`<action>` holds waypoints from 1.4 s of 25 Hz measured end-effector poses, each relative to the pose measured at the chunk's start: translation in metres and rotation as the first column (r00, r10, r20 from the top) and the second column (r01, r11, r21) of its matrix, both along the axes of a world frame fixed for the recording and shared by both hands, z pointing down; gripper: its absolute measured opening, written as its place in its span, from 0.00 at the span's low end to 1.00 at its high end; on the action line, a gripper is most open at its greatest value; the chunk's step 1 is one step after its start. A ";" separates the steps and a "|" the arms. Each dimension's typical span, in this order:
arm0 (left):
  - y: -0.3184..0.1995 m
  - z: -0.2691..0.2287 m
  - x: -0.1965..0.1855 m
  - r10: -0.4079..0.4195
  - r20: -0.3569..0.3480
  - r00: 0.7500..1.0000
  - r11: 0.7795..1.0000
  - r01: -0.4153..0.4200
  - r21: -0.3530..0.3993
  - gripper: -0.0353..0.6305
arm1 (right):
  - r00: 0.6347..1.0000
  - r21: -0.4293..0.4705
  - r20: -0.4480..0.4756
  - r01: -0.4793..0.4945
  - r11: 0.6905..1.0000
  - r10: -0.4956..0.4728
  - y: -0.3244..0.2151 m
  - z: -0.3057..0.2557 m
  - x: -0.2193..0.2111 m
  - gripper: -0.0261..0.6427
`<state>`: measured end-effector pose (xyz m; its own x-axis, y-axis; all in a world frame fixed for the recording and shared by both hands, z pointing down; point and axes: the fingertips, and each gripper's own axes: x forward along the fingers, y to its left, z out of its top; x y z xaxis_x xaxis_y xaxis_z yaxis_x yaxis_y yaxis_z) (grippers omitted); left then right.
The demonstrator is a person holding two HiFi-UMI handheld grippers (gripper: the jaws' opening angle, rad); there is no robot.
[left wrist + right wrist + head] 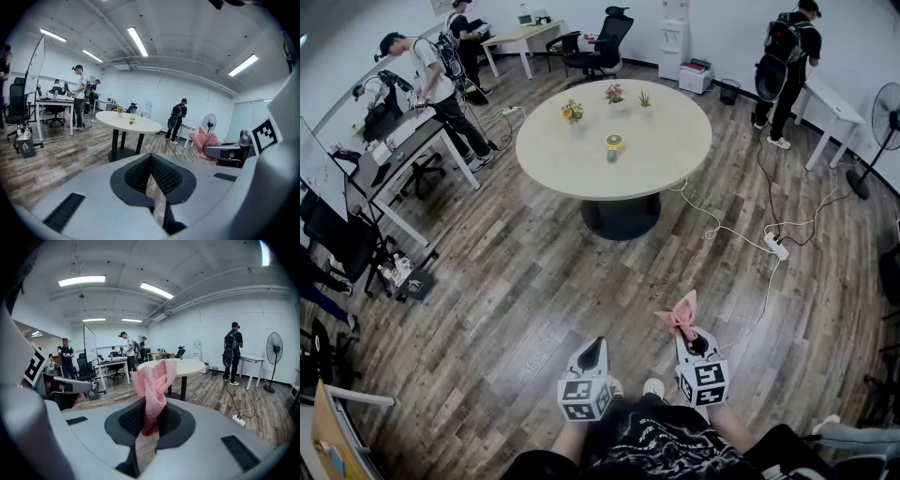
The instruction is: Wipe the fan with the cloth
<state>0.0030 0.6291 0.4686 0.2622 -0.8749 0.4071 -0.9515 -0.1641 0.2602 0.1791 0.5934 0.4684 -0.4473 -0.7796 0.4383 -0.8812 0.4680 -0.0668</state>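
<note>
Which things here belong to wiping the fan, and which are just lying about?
Belongs to the job:
pink cloth, clamped in the right claw
standing fan, across the room, untouched

Just lying about:
round table
potted flowers on it
power strip
black office chair

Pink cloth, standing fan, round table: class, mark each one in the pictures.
pink cloth (pixel 152 380), right gripper view, bunched upper folds.
standing fan (pixel 274 342), right gripper view, round grille.
round table (pixel 666 141), head view, bare top.

Head view overhead; gripper views forward; all share table (pixel 661 141), fan (pixel 888 114).
</note>
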 end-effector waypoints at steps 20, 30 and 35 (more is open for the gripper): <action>-0.004 0.005 0.027 -0.007 -0.032 0.999 1.000 0.007 0.018 0.09 | 0.999 0.013 0.042 0.027 1.000 -0.028 -0.008 0.001 0.024 0.11; -0.011 -0.005 0.055 0.026 -0.068 0.997 0.998 -0.022 0.063 0.40 | 0.993 0.049 0.090 0.075 0.996 -0.079 -0.023 -0.012 0.035 0.11; -0.020 -0.014 0.063 0.015 -0.064 0.998 0.996 -0.009 0.093 0.51 | 0.984 0.086 0.082 0.148 0.985 -0.156 -0.030 -0.022 0.034 0.11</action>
